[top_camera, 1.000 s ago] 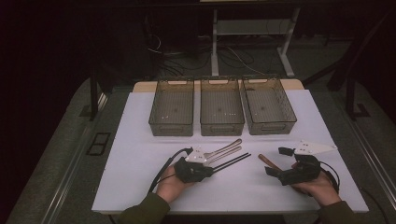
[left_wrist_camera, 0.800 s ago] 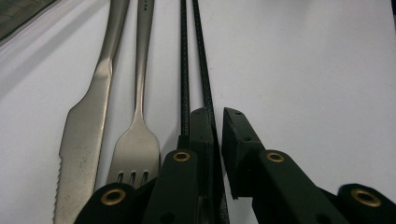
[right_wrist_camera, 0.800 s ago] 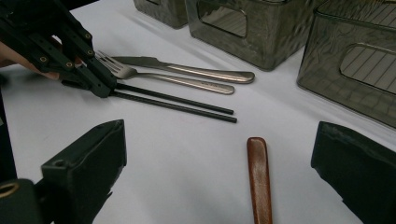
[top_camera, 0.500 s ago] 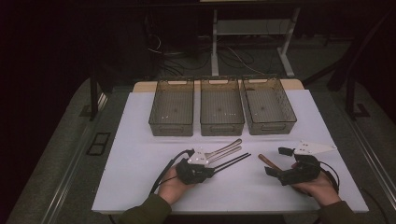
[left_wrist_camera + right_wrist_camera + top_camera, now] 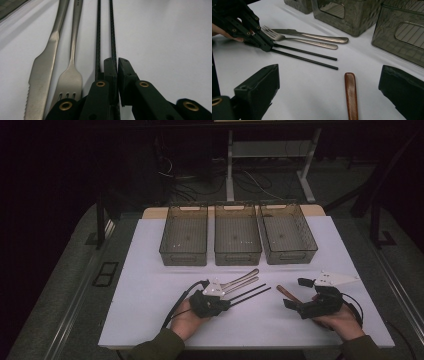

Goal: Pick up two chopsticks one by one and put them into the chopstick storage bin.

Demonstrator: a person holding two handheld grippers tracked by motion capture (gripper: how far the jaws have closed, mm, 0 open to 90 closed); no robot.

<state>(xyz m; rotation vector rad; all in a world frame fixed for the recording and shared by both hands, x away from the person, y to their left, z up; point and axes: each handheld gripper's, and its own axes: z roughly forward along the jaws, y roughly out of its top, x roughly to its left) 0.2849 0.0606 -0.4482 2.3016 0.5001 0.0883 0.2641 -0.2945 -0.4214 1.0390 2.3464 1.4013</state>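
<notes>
Two black chopsticks [image 5: 252, 293] lie side by side on the white table [image 5: 150, 285]. My left gripper [image 5: 231, 304] is shut on the near end of one chopstick [image 5: 111, 25]; the other chopstick [image 5: 98, 25] runs just beside its jaw. A steel knife [image 5: 45, 62] and fork [image 5: 71, 70] lie to their left. My right gripper [image 5: 296, 293] rests on the table with its jaws wide apart. A brown wooden handle [image 5: 351, 92] lies between and ahead of them, untouched. From the right gripper view, the left gripper [image 5: 268, 47] holds the chopstick pair [image 5: 307, 56] at the end.
Three smoky see-through bins [image 5: 183, 259] [image 5: 237, 257] [image 5: 292, 256] stand in a row at the back of the table. A cable [image 5: 175, 305] trails from the left gripper. Beyond the table the floor is dark, with desk legs and wires.
</notes>
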